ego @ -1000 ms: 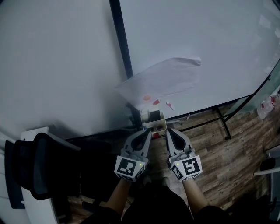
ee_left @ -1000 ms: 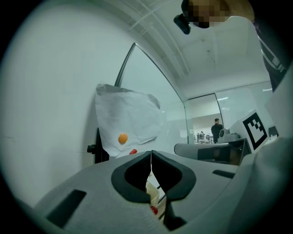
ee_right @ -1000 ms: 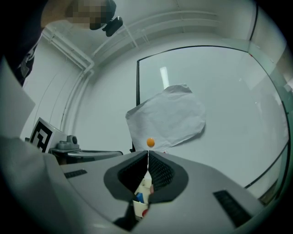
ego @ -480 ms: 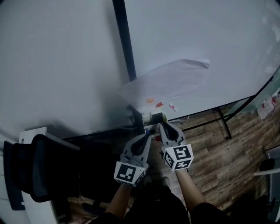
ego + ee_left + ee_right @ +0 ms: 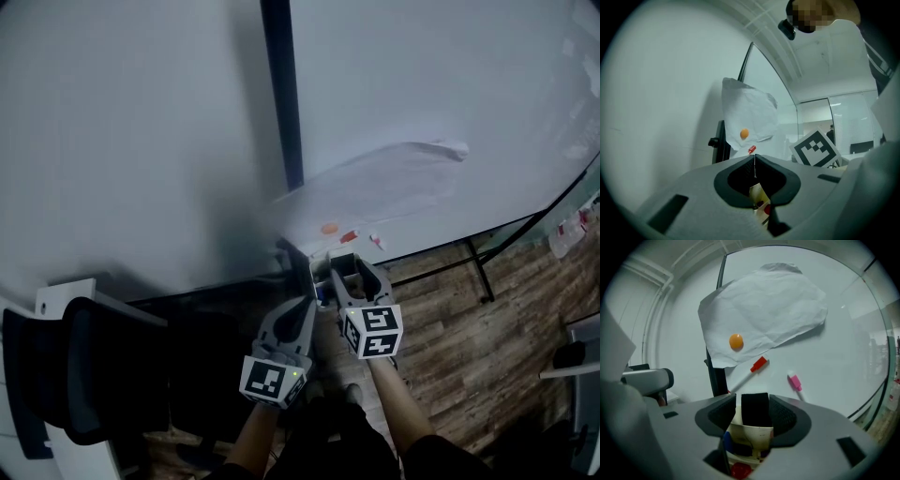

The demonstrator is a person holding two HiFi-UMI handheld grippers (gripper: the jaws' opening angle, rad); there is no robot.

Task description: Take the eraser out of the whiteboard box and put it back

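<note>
The left tongs (image 5: 753,160) are pressed together, empty, just left of the whiteboard box (image 5: 751,433) at the whiteboard's (image 5: 843,357) lower left corner. The right tongs (image 5: 754,401) have just been opening and stand spread around the black eraser (image 5: 755,413), which is upright in that box.

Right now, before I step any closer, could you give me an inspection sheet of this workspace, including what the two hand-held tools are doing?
Surface: upright whiteboard, mostly bare.
Job's things: black eraser stands in the cream box near the board's lower edge; other coloured items in the box are too hidden to name.
Clutter: paper sheet under an orange magnet; red-capped marker and pink-capped marker on the board.
Tools: left tool shut, holding nothing; right tool has just been opening its jaws, with the eraser between them, not squeezed.
Cables: nothing seen.
Surroundings: wood floor, black office chair.
</note>
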